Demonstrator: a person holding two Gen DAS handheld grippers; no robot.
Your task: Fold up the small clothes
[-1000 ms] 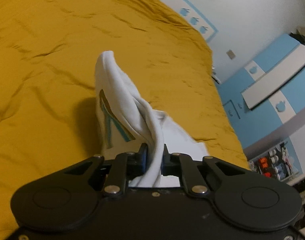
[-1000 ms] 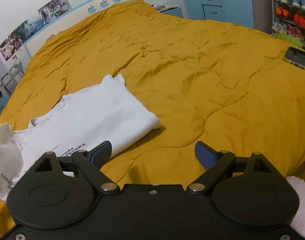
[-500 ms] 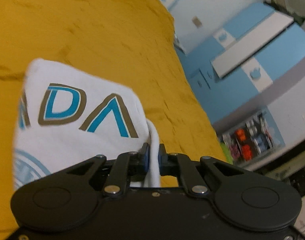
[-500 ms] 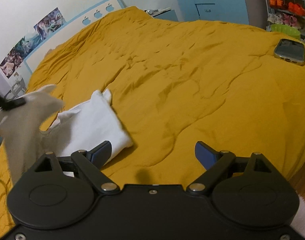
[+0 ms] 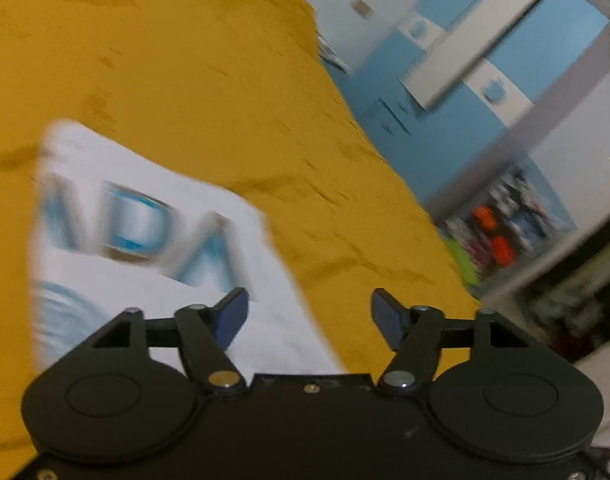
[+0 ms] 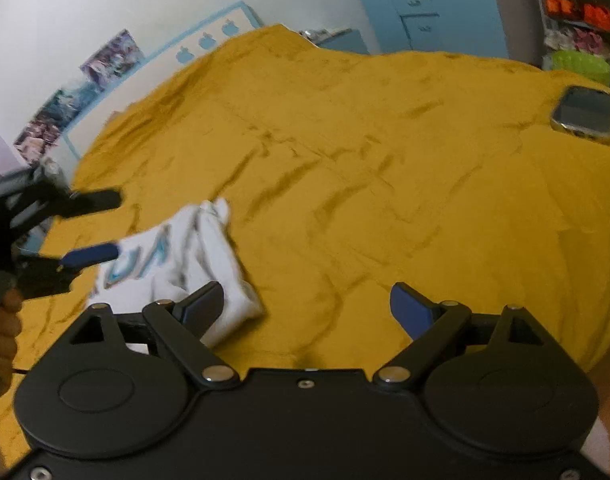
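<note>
While both tongs, left gripper (image 5: 309, 312) and right gripper (image 6: 307, 306), gape wide, empty, folded white printed shirt (image 6: 177, 264) lies on mustard quilt (image 6: 365, 184); only right view shows grey phone (image 6: 583, 117)

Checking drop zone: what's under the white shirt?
The white shirt lies folded on the mustard bedspread, which shows all around it. Anything beneath the shirt itself is covered and cannot be seen.

- A bed (image 6: 385, 168) covered by a rumpled mustard-yellow quilt (image 5: 177, 80).
- A folded white garment (image 6: 193, 256) with blue lettering lies on the quilt.
- A phone (image 6: 583, 118) lies well apart, near the bed's far right edge.
</note>
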